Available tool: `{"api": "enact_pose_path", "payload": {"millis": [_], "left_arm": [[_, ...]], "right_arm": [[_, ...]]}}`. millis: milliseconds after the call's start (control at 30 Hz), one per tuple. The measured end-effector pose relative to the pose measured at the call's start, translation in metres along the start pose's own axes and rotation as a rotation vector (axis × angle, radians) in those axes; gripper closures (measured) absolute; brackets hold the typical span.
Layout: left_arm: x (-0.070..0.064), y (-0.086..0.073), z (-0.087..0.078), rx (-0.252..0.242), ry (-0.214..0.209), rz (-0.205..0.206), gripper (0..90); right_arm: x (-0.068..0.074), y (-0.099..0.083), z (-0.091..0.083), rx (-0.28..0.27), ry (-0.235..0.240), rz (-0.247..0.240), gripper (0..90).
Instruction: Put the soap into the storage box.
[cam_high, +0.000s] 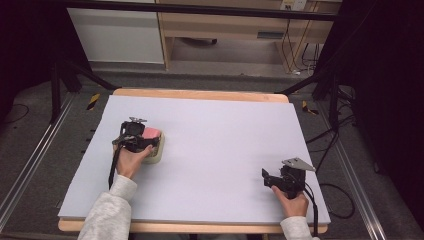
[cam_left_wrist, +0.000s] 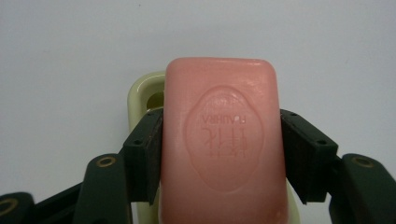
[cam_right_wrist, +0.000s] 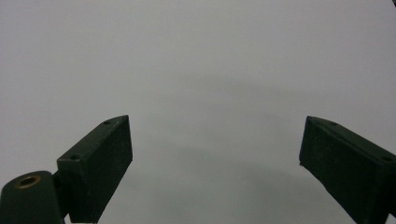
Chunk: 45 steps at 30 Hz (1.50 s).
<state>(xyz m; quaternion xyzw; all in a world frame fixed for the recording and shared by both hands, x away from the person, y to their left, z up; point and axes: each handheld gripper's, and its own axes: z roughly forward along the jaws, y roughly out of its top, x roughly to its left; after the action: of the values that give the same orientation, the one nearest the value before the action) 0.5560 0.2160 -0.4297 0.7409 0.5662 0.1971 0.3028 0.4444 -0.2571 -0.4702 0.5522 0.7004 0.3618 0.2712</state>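
Worktop: pale lavender-grey sheet (cam_high: 215, 145) over a wooden table, the wood showing along the far and near edges.
Soap dish: cream-coloured dish (cam_high: 156, 150) near the left edge of the worktop, about midway between far and near edges; in the left gripper view its rim (cam_left_wrist: 140, 91) shows with a slot opening at the far left end.
Contents of dish: one pink soap bar (cam_left_wrist: 224, 140), lying lengthwise over the dish and covering most of it; whether it rests on the dish or is held just clear cannot be told. An oval stamp with embossed lettering faces up.
Left gripper: left gripper (cam_high: 137, 137) is over the dish; jaws are clamped on the two long sides of the soap bar, both pads touching it.
Right gripper: right gripper (cam_right_wrist: 215, 172) near the near-right corner of the worktop, well apart from the dish; jaws spread wide, nothing between them, bare sheet beneath.
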Motion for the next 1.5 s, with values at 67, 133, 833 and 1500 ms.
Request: {"api": "enact_pose_path", "payload": {"millis": [67, 133, 833, 1500], "left_arm": [[0.001, -0.002, 0.001, 0.004, 0.0, -0.003, 37.2], [0.001, -0.003, 0.002, 0.005, 0.0, -0.006, 37.2], [0.003, -0.009, 0.01, 0.023, 0.004, -0.018, 37.2], [0.005, -0.01, 0.002, -0.027, -0.001, -0.02, 28.9]], "right_arm": [[0.0, 0.0, 0.0, 0.003, 0.001, 0.002, 9.8], [0.0, 0.0, 0.0, 0.002, 0.002, 0.0, 9.8], [0.001, 0.0, 0.001, 0.003, 0.0, -0.004, 9.8], [0.002, 0.0, 0.0, 0.004, 0.004, -0.006, 9.8]]}}
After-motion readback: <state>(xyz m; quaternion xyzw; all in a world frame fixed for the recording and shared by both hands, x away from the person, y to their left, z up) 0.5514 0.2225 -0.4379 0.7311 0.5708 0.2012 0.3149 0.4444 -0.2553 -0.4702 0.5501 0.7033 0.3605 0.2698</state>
